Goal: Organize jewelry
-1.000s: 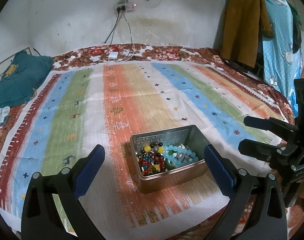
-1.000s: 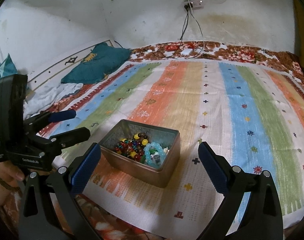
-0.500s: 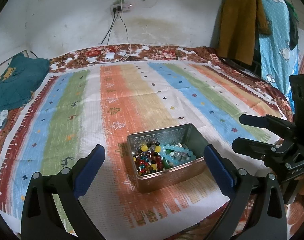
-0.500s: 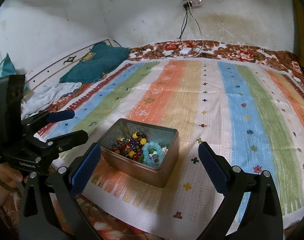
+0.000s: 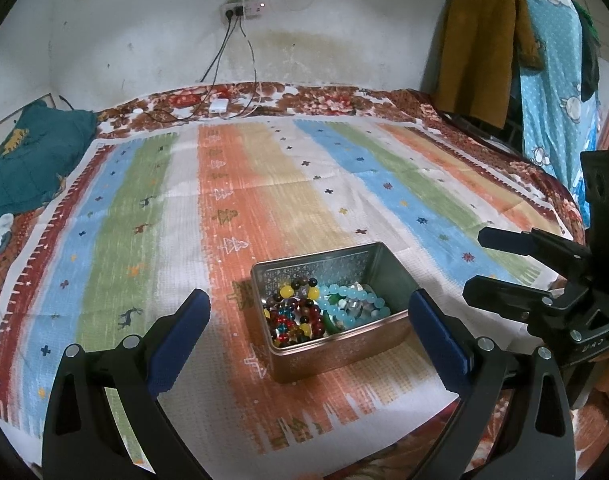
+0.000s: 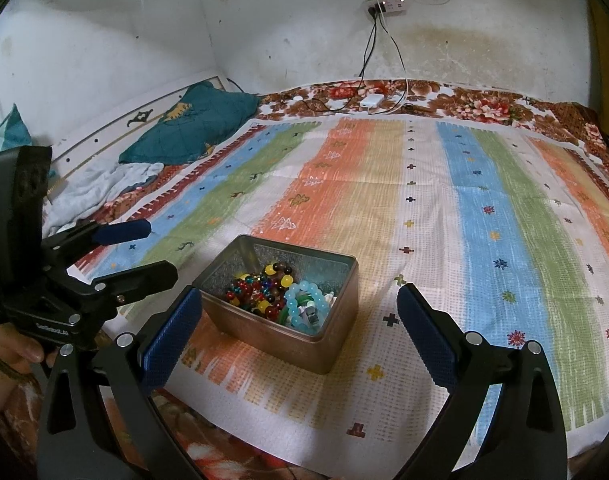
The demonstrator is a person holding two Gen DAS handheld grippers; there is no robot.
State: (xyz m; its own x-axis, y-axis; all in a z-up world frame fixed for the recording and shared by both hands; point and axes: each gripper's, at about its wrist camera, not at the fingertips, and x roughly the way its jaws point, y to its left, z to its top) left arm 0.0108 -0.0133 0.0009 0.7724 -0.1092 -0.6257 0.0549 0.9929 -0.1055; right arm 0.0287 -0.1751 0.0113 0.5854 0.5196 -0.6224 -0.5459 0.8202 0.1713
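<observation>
An open metal tin (image 5: 336, 350) (image 6: 264, 336) sits on the striped cloth near the bed's front edge. Inside lie dark red and yellow bead bracelets (image 5: 292, 312) (image 6: 260, 286) and a pale blue bead bracelet (image 5: 354, 300) (image 6: 306, 300). My left gripper (image 5: 308, 332) stands open, its blue pads on either side of the tin and short of it. My right gripper (image 6: 300, 332) is open too, the tin between its pads from that view. Each gripper shows in the other's view, the right one (image 5: 476, 260) and the left one (image 6: 152, 252), both with nothing between the fingers.
The striped cloth (image 5: 264, 200) covers a floral bedspread (image 6: 484, 104). A teal pillow (image 6: 192, 128) and white cloth (image 6: 104, 188) lie at the left. Charger cables (image 5: 224, 108) hang from a wall socket. Clothes (image 5: 504, 52) hang at the right. A hand (image 6: 8, 354) holds the left gripper.
Both views have shifted slightly, and the tin sits a little lower and nearer in the right wrist view. Both grippers stay open. The tin and beads have not moved.
</observation>
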